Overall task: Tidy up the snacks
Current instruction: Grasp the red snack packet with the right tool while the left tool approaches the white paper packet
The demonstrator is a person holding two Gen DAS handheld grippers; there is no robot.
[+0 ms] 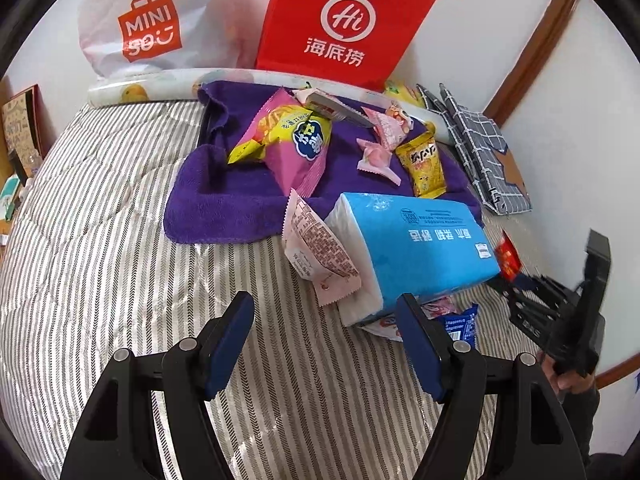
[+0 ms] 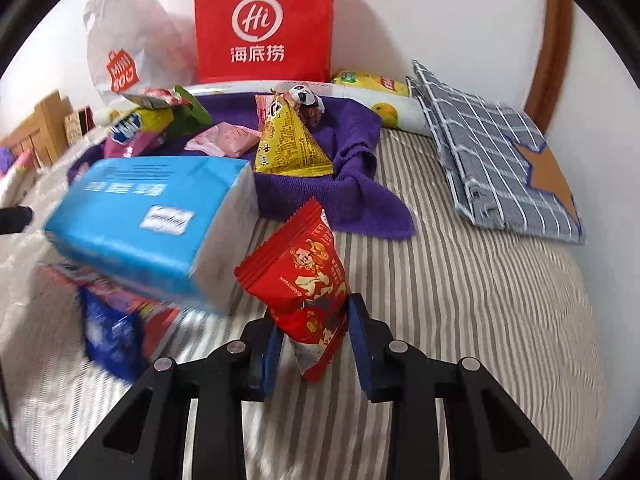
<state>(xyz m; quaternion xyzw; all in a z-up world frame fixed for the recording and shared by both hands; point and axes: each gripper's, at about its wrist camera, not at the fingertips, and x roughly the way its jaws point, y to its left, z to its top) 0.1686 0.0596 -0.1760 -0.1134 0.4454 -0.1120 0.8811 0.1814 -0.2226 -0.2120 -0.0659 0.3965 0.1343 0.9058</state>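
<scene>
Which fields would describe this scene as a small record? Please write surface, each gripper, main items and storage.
surface: striped quilt
left gripper: open, nothing between the jaws
right gripper: jaws closed around the red snack packet, which stands between them
tissue pack: blue, tilted, resting on small packets
purple towel: spread out, with pink-yellow snack bag and small yellow packet on it
storage: folded grey checked fabric box, lying flat at the right
background: red paper bag and white plastic bag by the wall
</scene>
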